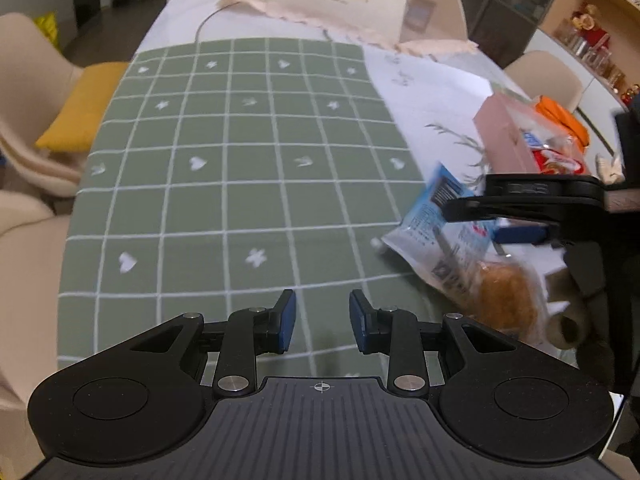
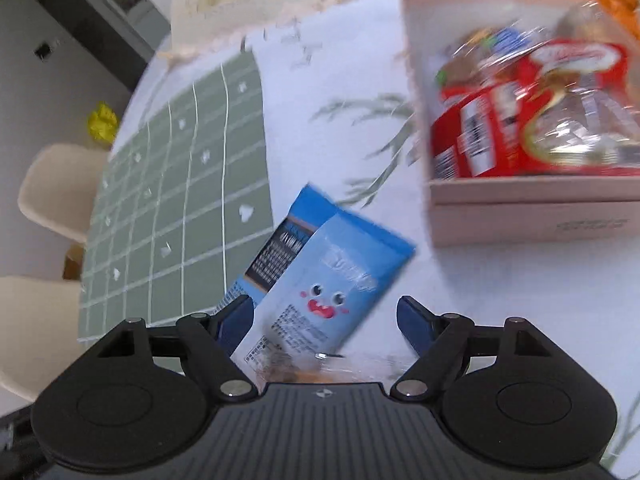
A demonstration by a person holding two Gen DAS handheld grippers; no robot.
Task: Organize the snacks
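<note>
We are hovering our left gripper (image 1: 322, 320) over the green checked cloth (image 1: 224, 168), jaws narrowly parted and holding nothing. Rightward, our right gripper (image 2: 325, 322) is straddling the blue snack packet (image 2: 336, 276), jaws wide, beside the pink box (image 2: 532, 208) of snacks.

Green white-gridded cloth (image 1: 240, 160) ahead of left jaws; blue snack packet (image 2: 332, 264) between right jaws; pink box (image 2: 520, 216) beyond, red wrappers (image 2: 492, 136) inside.

Home dining rm: clothed table (image 1: 256, 184), chairs (image 1: 36, 92), display shelves (image 1: 592, 12).
</note>
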